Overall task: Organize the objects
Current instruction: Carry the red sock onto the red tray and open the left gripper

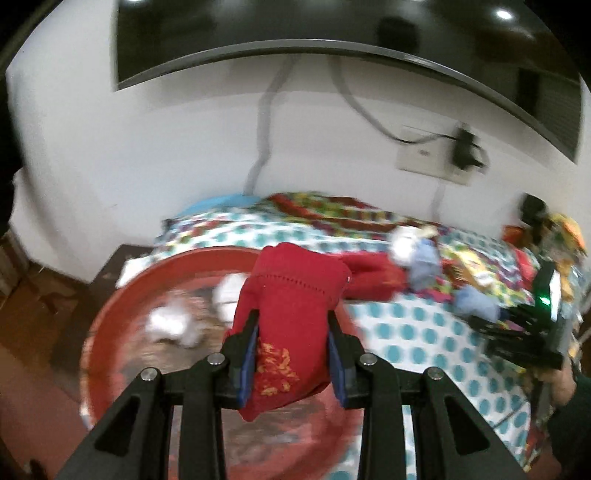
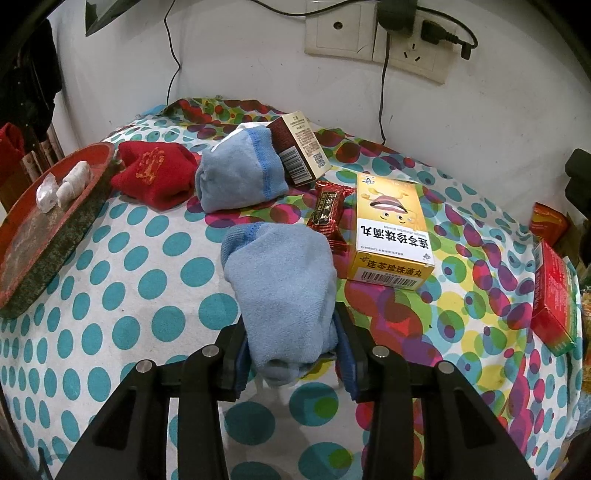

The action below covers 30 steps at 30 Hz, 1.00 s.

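Note:
My left gripper (image 1: 291, 317) is shut on a red sock (image 1: 291, 284) with gold print, held up above a round red tray (image 1: 122, 295). A second red sock (image 2: 155, 177) lies on the dotted cloth beside the tray (image 2: 55, 229). My right gripper (image 2: 291, 325) is shut on a light blue rolled sock (image 2: 280, 273) that rests on the cloth. Another blue sock (image 2: 240, 173) sits further back, against a brown box (image 2: 299, 147). In the left wrist view the right gripper (image 1: 517, 332) shows at the right edge, held by a hand.
Small white items (image 2: 74, 182) lie in the tray. A yellow medicine box (image 2: 391, 229), a dark red candy wrapper (image 2: 327, 214) and a red box (image 2: 554, 299) lie on the table. A wall with sockets (image 2: 373, 29) and cables stands behind, under a dark screen (image 1: 332, 29).

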Available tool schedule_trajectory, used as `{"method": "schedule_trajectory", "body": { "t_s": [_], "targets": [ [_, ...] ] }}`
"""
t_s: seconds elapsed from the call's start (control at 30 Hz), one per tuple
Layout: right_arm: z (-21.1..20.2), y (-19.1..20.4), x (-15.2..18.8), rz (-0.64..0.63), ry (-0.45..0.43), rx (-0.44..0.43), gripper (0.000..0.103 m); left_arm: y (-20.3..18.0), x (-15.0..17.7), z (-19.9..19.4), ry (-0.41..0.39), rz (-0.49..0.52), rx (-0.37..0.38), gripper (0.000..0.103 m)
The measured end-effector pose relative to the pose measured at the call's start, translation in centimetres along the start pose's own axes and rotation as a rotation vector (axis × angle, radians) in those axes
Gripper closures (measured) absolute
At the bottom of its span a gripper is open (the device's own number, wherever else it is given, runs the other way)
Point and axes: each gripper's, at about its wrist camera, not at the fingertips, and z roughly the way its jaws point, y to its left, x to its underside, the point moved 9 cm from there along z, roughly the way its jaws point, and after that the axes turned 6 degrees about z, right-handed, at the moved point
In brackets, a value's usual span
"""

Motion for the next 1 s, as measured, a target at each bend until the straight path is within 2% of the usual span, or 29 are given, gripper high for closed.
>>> {"method": "schedule_trajectory", "body": {
  "t_s": [0.3, 0.47, 0.8, 1.0],
  "targets": [
    [0.0, 0.0, 0.0, 0.0, 0.0, 0.0, 0.065, 11.2, 2.5, 1.7, 0.083, -0.136, -0.143, 0.07],
    [0.1, -0.1, 0.0, 0.0, 0.0, 0.002, 0.065, 15.0, 4.3, 3.5, 0.14, -0.181, -0.164, 0.07],
    [0.1, -0.2, 0.0, -0.001, 0.001, 0.001, 0.064, 16.5, 5.3, 6.6, 0.203, -0.161, -0.173, 0.067],
    [0.1, -0.3, 0.0, 0.0, 0.001, 0.0, 0.064, 17.5, 6.0, 7.8, 0.241, -0.187, -0.217, 0.064]
  ]
}}
